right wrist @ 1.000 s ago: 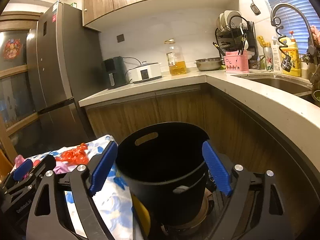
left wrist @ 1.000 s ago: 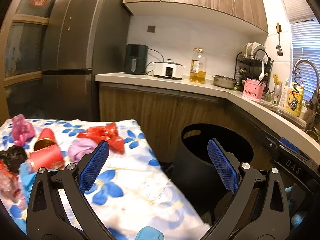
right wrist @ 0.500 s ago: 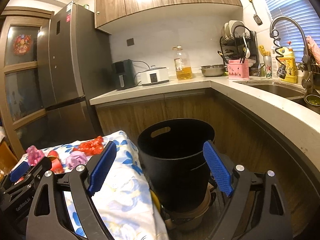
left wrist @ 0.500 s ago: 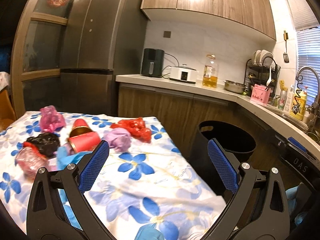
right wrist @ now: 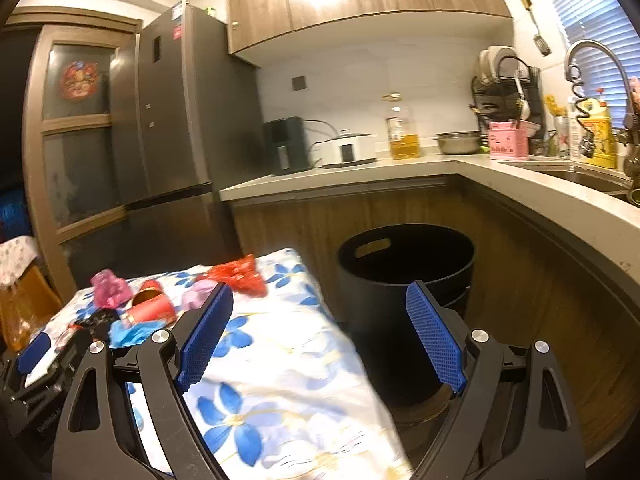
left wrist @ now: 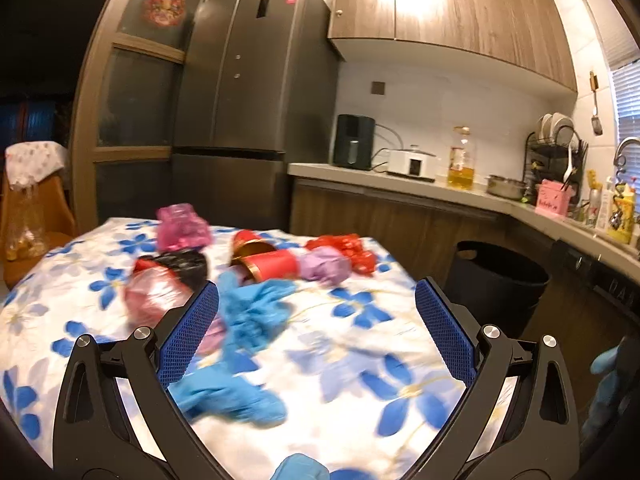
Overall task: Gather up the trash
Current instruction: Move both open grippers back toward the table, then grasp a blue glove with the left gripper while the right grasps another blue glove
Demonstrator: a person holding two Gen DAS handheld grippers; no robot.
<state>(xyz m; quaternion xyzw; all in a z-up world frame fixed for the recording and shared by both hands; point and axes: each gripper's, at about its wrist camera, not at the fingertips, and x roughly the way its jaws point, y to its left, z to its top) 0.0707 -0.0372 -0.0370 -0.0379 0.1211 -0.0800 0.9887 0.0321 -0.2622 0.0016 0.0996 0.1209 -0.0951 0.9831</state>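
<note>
Both my left gripper (left wrist: pixel 316 328) and right gripper (right wrist: pixel 318 332) gape empty, trash (left wrist: pixel 256 312) bunched mid-table left of the bin (right wrist: pixel 404 276); limp gloves may slip or snag the cloth (left wrist: pixel 360 360).

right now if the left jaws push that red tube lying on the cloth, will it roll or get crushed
The red tube lies on its side, so it would probably roll. It looks like stiff card with a gold rim, so it is likely light and may dent under a hard squeeze. The lilac bag beside it might stop it.
</note>
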